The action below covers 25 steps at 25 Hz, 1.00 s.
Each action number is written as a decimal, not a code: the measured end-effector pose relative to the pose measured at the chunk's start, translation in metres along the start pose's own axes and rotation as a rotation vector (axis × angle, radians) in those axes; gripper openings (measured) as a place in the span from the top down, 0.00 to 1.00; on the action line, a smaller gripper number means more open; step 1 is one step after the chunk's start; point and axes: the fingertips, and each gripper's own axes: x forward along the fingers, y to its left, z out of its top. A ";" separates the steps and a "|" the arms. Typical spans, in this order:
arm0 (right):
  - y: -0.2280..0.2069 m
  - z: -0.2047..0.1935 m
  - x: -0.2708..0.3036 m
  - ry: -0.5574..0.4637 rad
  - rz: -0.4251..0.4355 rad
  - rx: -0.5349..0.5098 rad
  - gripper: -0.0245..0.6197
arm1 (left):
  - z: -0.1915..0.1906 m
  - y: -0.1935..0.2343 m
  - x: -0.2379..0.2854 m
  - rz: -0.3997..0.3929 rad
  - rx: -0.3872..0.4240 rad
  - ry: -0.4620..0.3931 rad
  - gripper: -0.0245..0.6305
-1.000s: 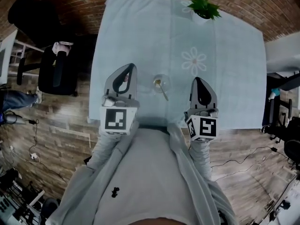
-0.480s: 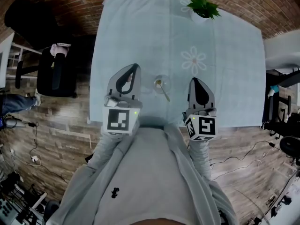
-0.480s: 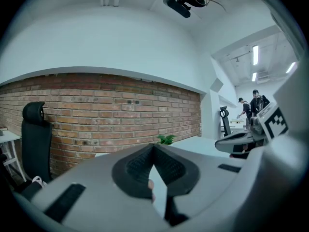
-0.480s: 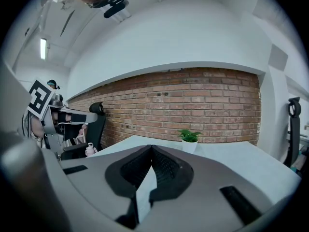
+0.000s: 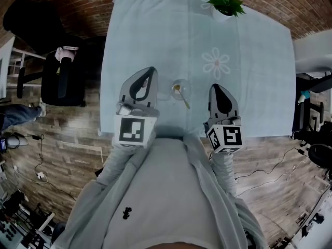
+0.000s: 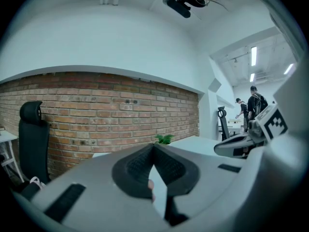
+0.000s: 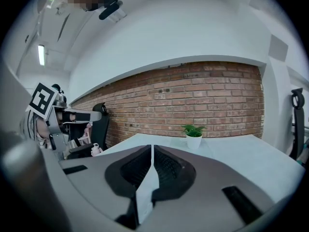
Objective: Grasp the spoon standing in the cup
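Since a second before, the left gripper [image 5: 150, 70] and right gripper [image 5: 216, 87] stayed clenched, empty, flanking the cup [image 5: 185, 85], spoon [image 5: 184, 101] untouched

table [image 5: 259, 97] (cloth-covered) | cup [image 5: 180, 90] near side | potted plant [image 5: 226, 5] far edge

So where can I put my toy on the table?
Bare cloth runs from the plant to its left edge, and along the right edge beyond the right gripper. The front is crowded: the cup with its spoon stands between that and the left gripper.
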 end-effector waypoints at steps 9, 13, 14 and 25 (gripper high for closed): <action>0.023 -0.016 0.002 0.030 0.134 0.032 0.81 | -0.001 -0.006 0.001 -0.019 0.017 0.007 0.93; 0.031 -0.028 0.000 0.058 0.168 0.036 0.78 | -0.003 -0.009 0.001 -0.026 0.012 0.007 0.93; 0.032 -0.031 -0.001 0.062 0.175 0.036 0.77 | -0.003 -0.009 0.001 -0.027 0.010 0.008 0.93; 0.051 -0.092 -0.013 0.189 0.271 -0.110 0.75 | -0.006 -0.010 0.000 -0.029 0.001 0.010 0.93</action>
